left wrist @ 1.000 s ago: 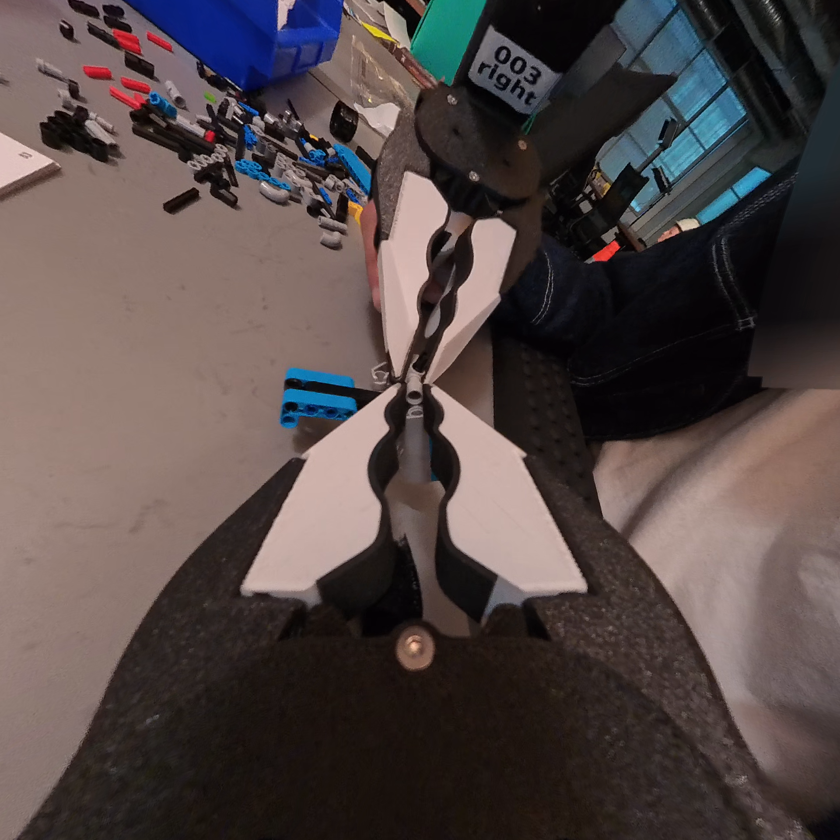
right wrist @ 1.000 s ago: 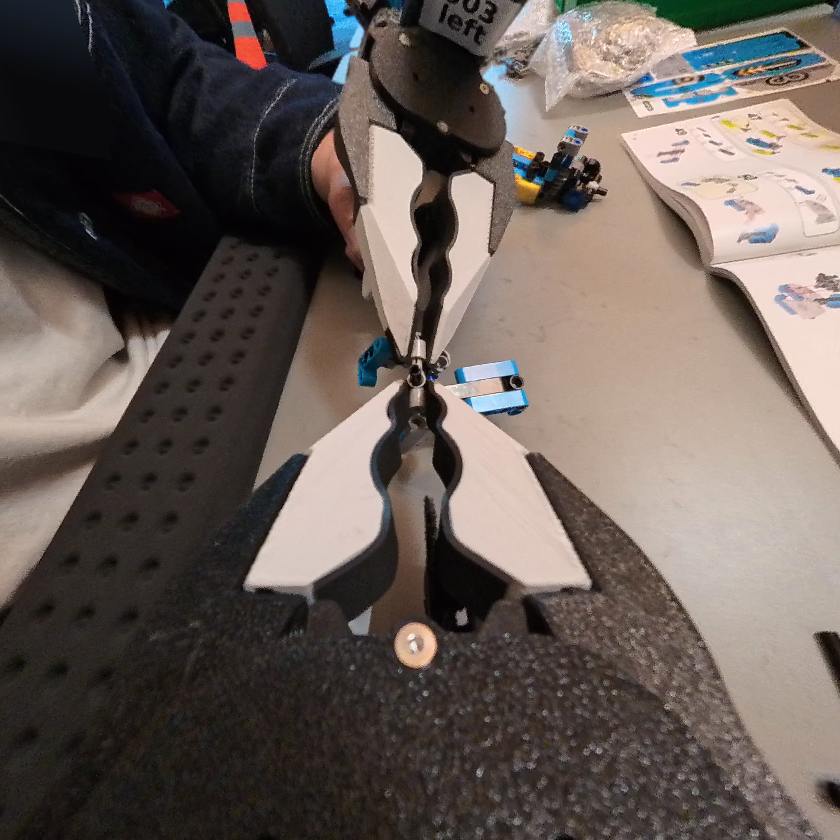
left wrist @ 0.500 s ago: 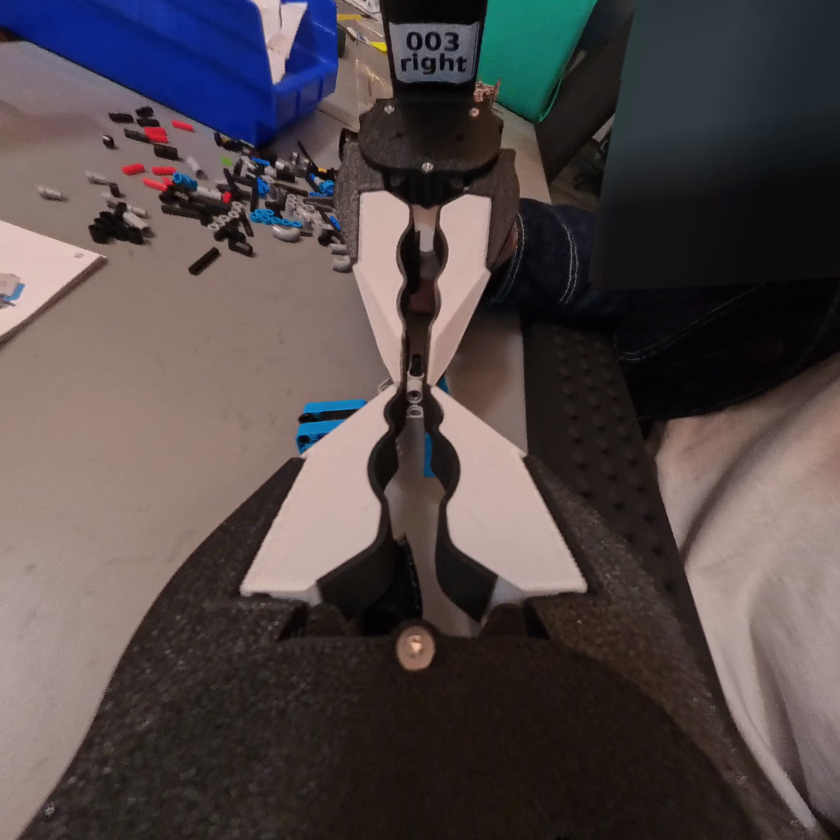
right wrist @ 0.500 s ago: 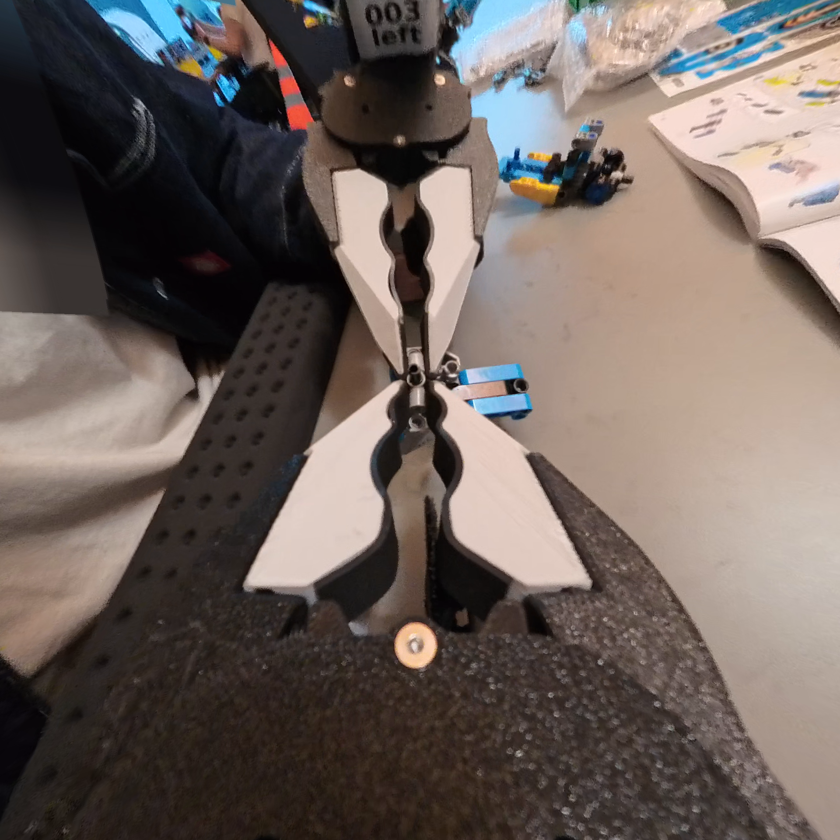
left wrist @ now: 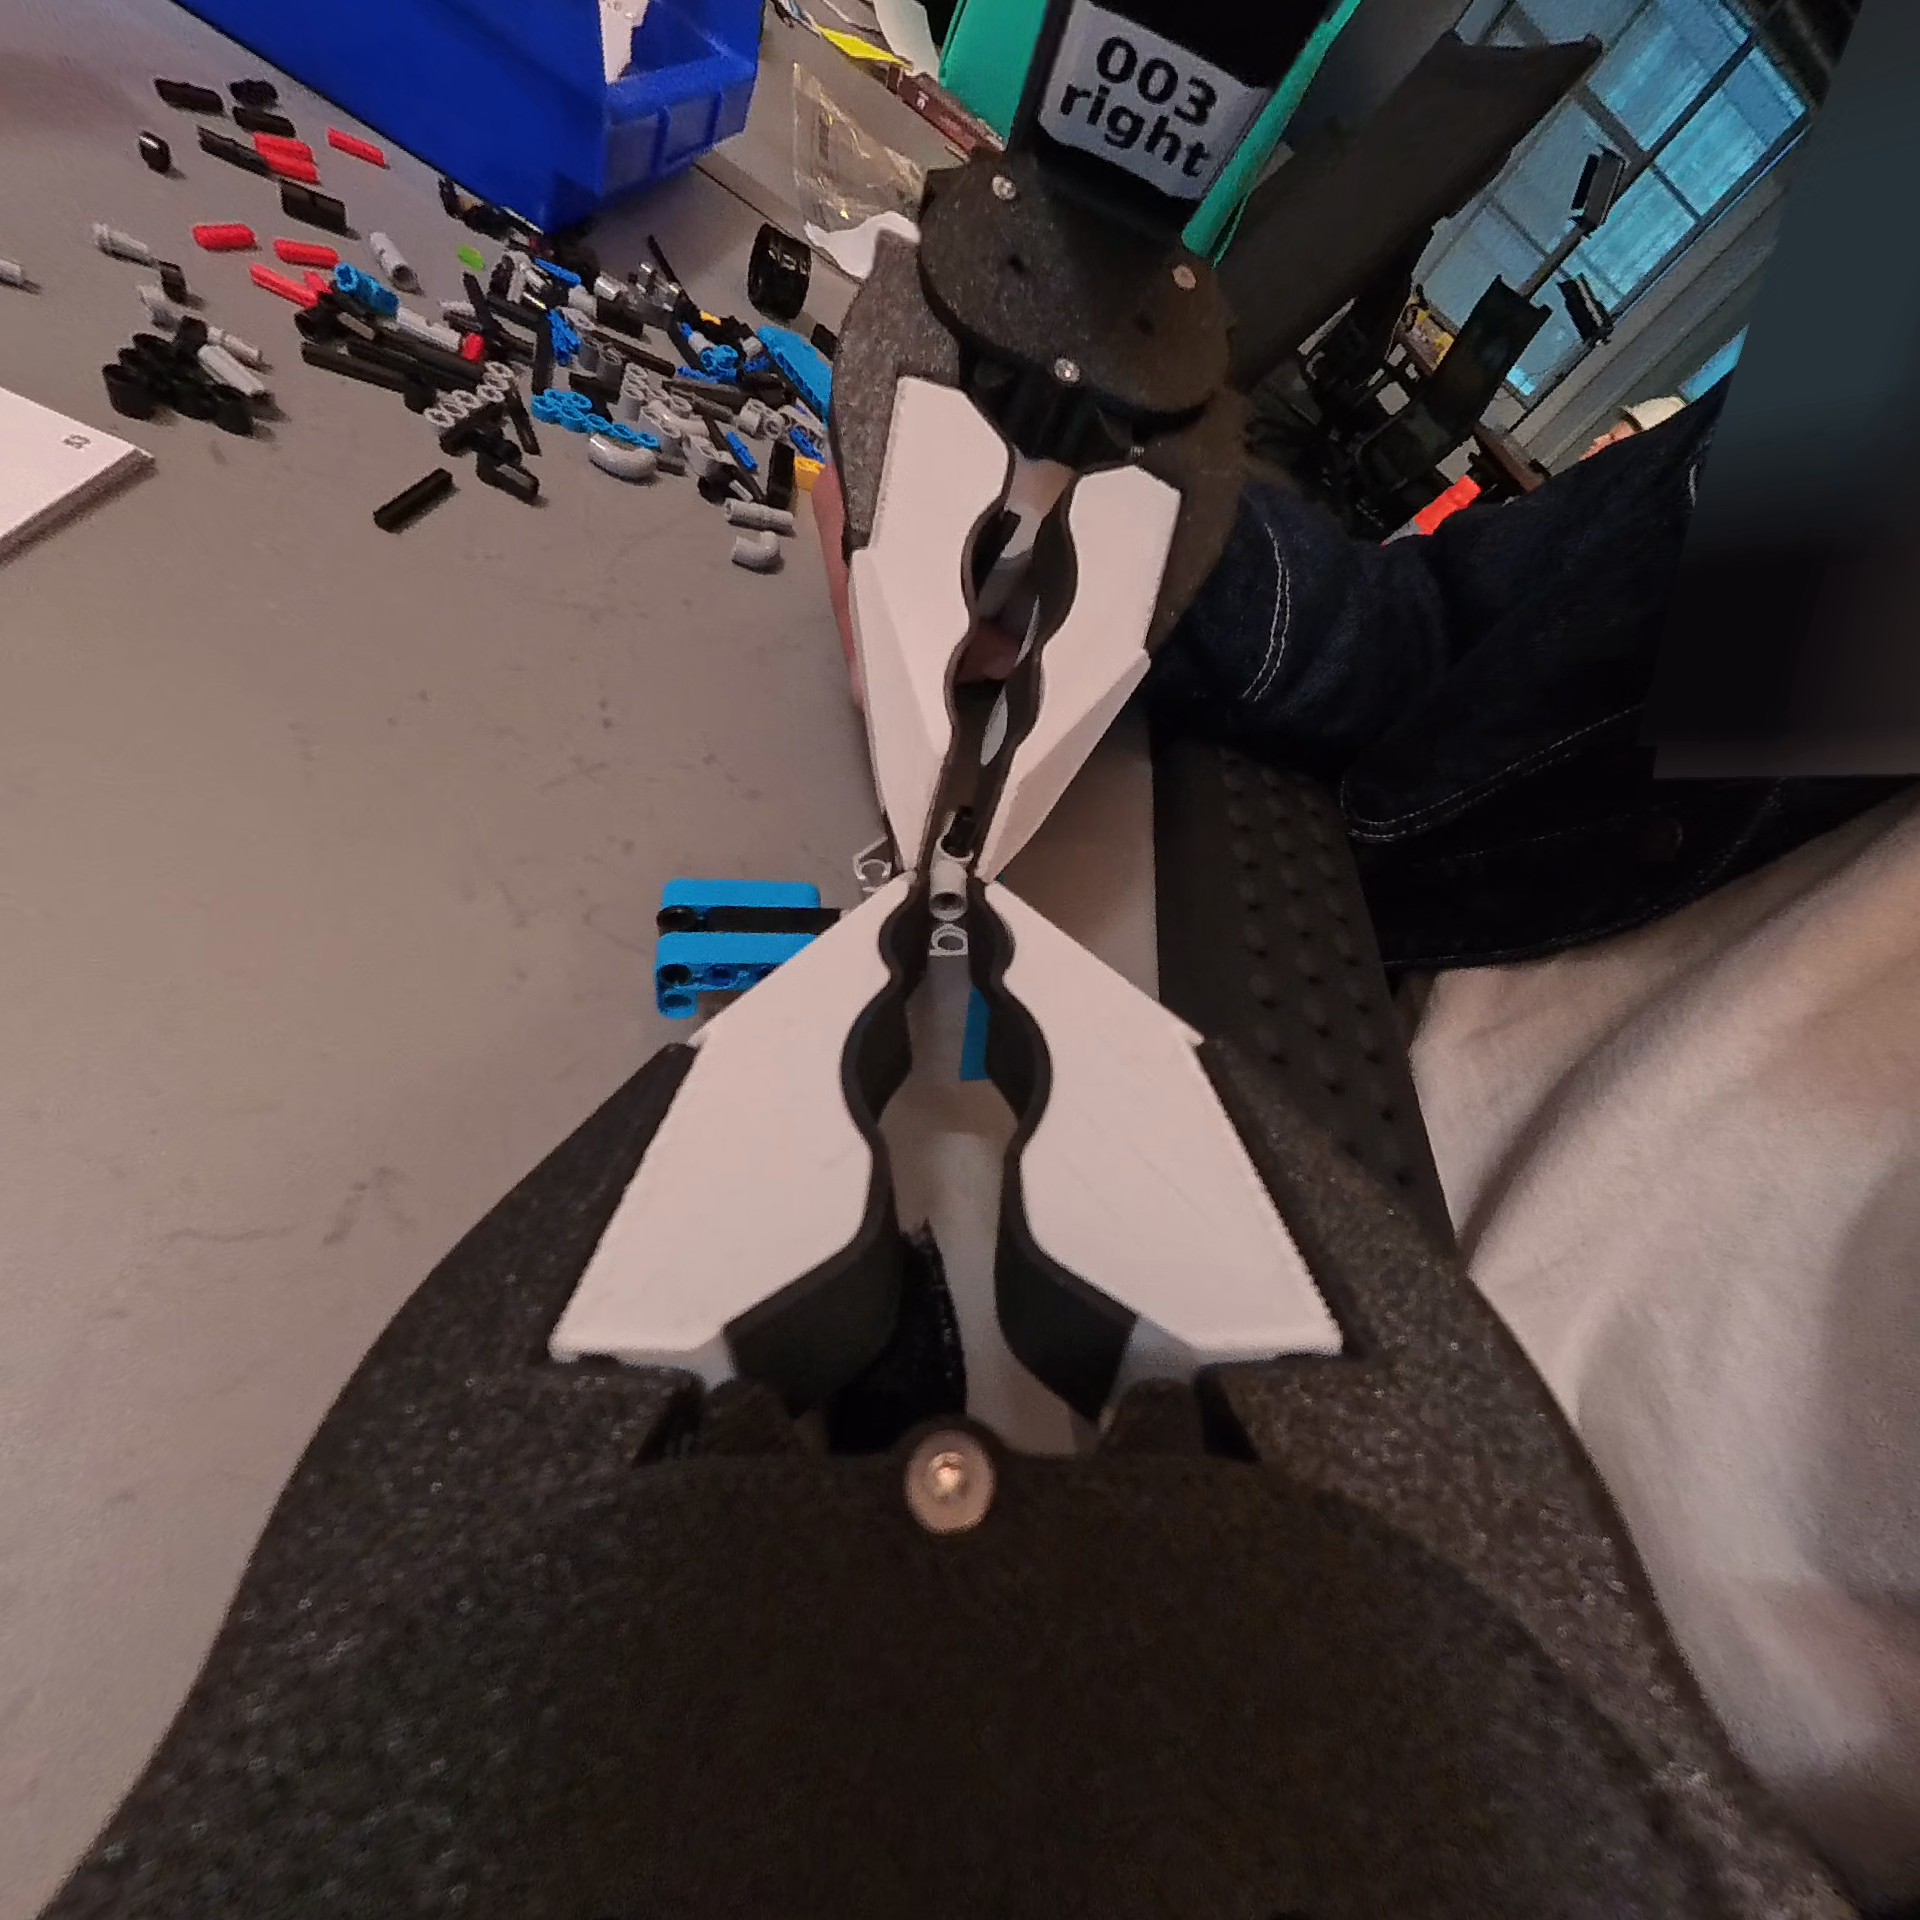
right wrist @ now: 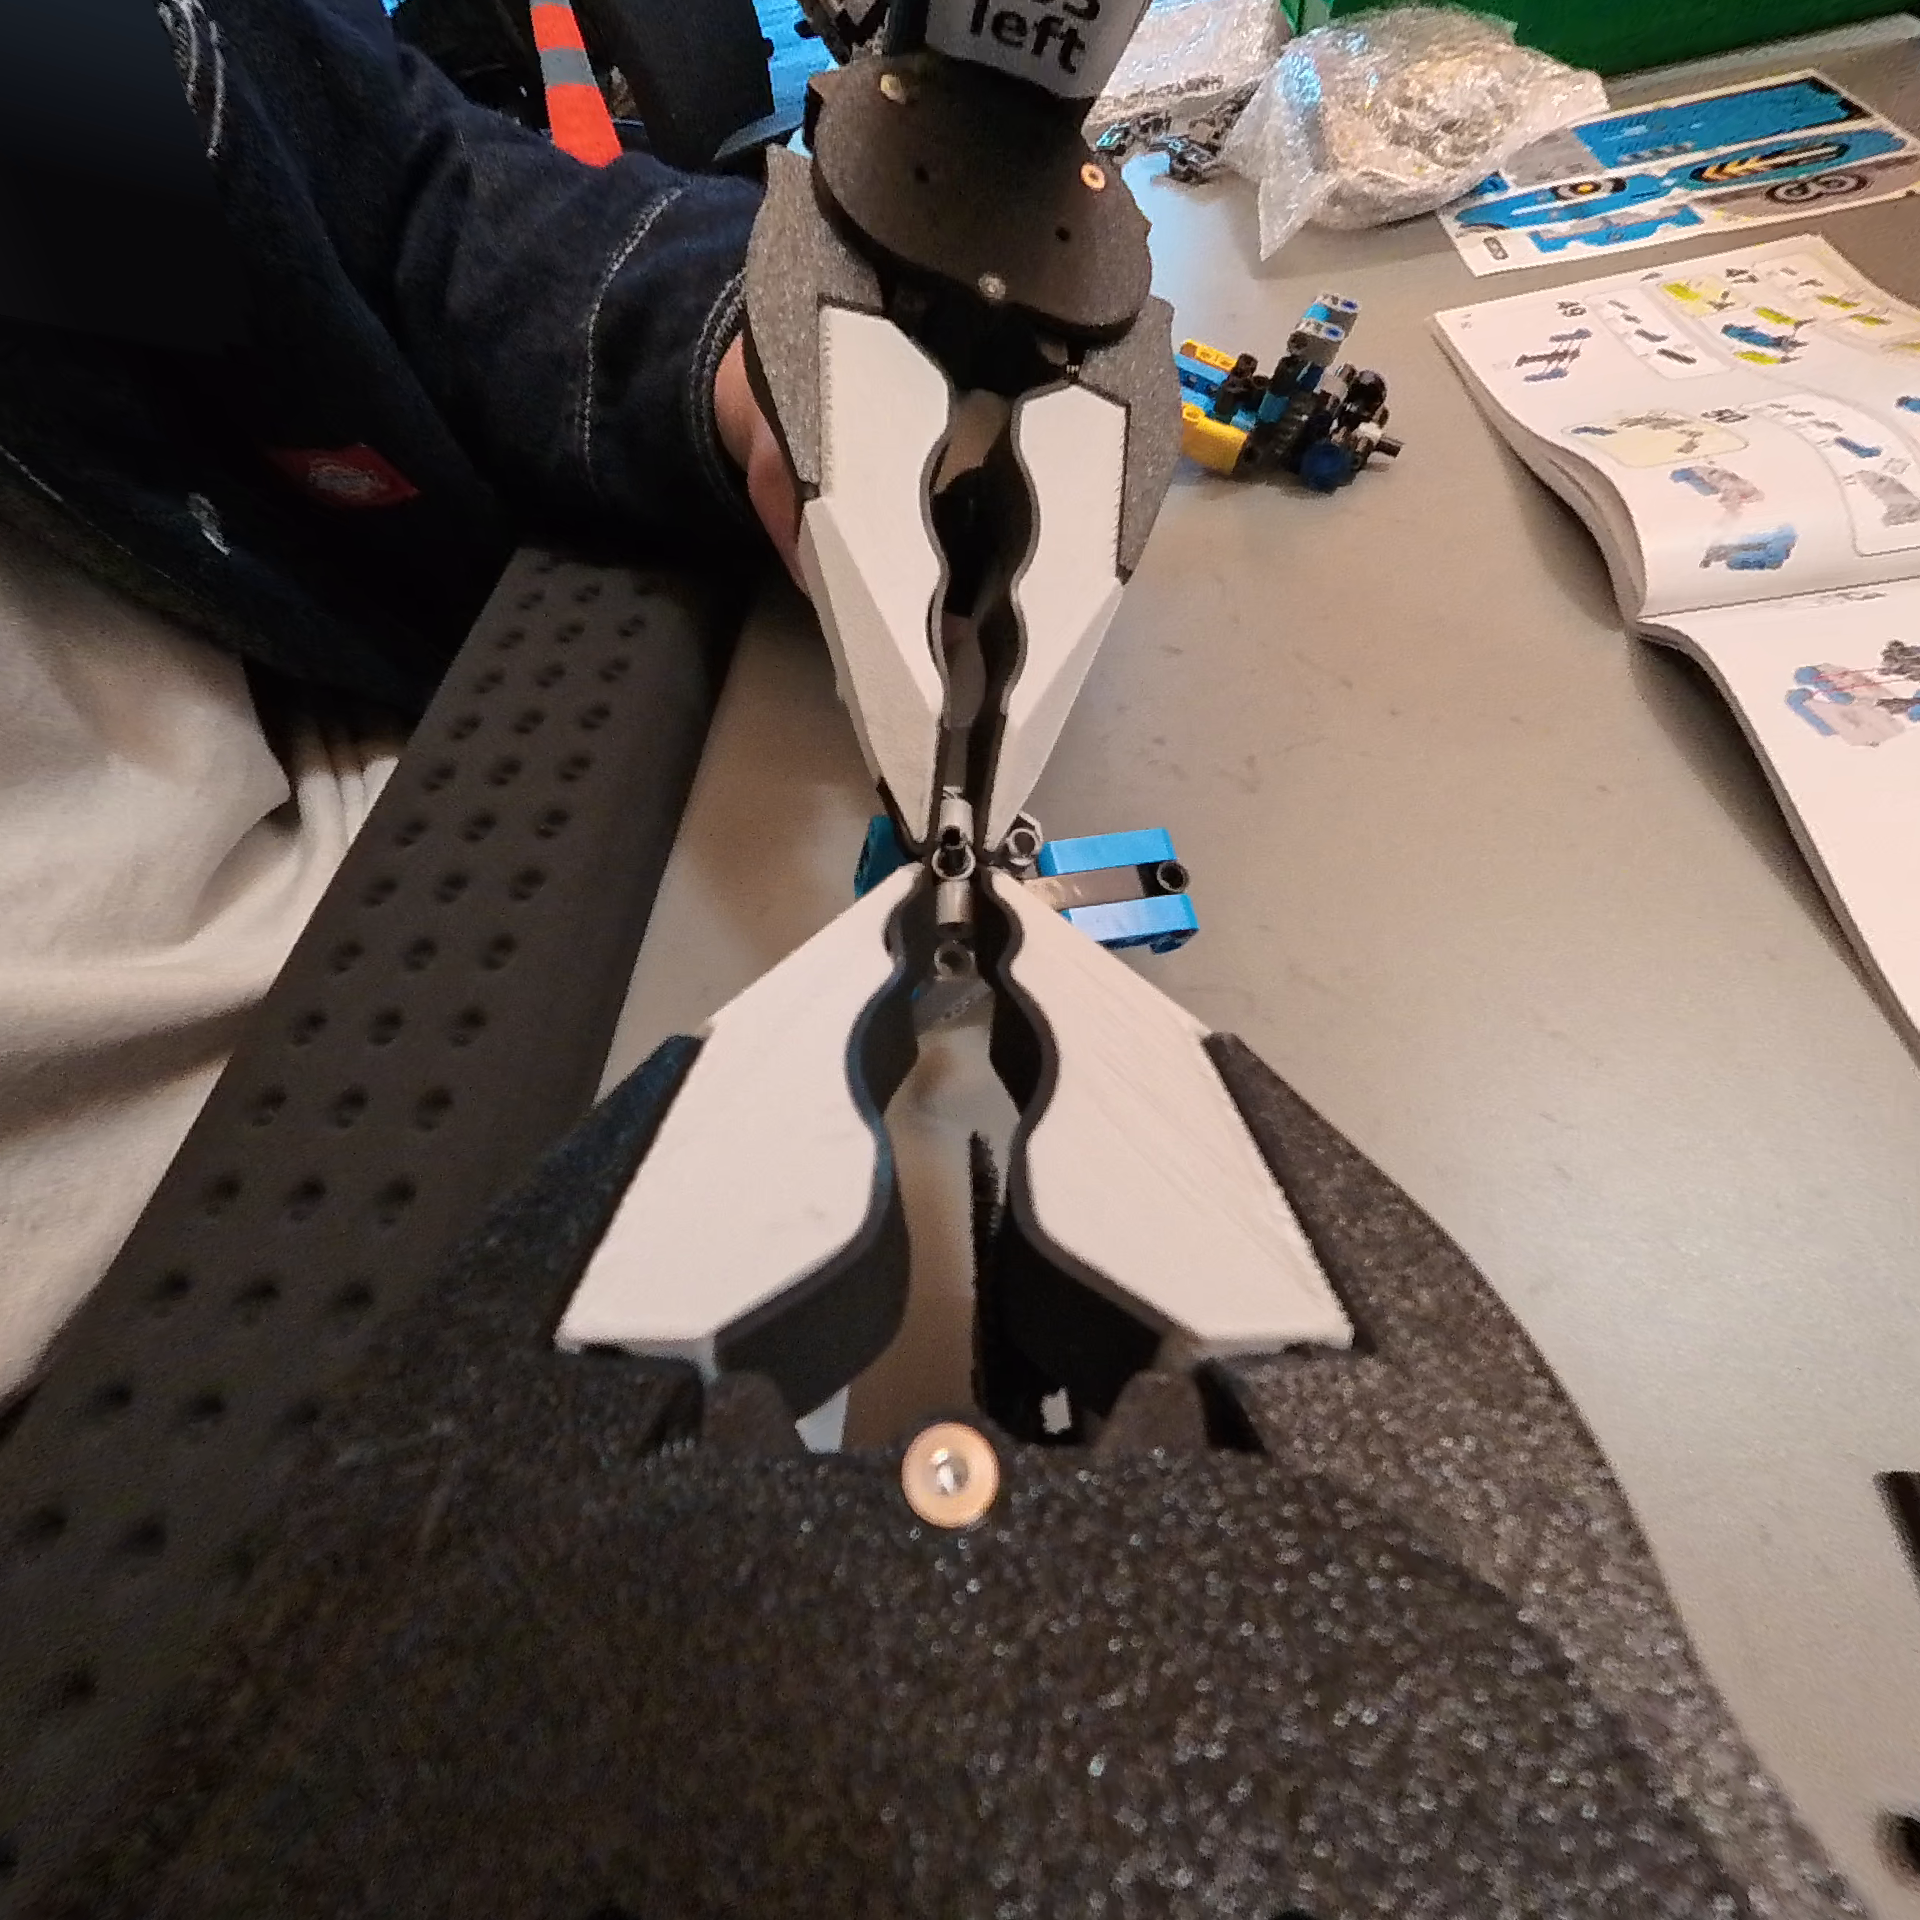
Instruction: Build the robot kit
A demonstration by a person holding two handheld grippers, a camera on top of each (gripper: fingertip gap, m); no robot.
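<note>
My two grippers meet tip to tip a little above the grey table. In the left wrist view my left gripper [left wrist: 945,902] is shut on a small light grey connector piece [left wrist: 948,940]. My right gripper [left wrist: 953,844] comes from above, shut on a small dark piece that touches the connector's end. In the right wrist view my right gripper [right wrist: 951,885] is shut on a small grey piece [right wrist: 951,906], and my left gripper [right wrist: 955,821] holds a grey pin against it. A blue and black beam assembly [left wrist: 727,945] [right wrist: 1122,896] lies on the table just behind the tips.
A pile of loose black, grey, red and blue pieces [left wrist: 499,343] and a blue bin [left wrist: 540,73] lie far left. An open booklet [right wrist: 1714,468], a small built model [right wrist: 1288,410] and plastic bags [right wrist: 1382,114] lie right. A black perforated strip [right wrist: 416,935] edges the table by a person's sleeve. The grippers are tip to tip, or close to it.
Both grippers stay shut and tip to tip. The pair has tilted back from the straight alignment of half a second ago, so the other gripper leans sideways in each view again.
</note>
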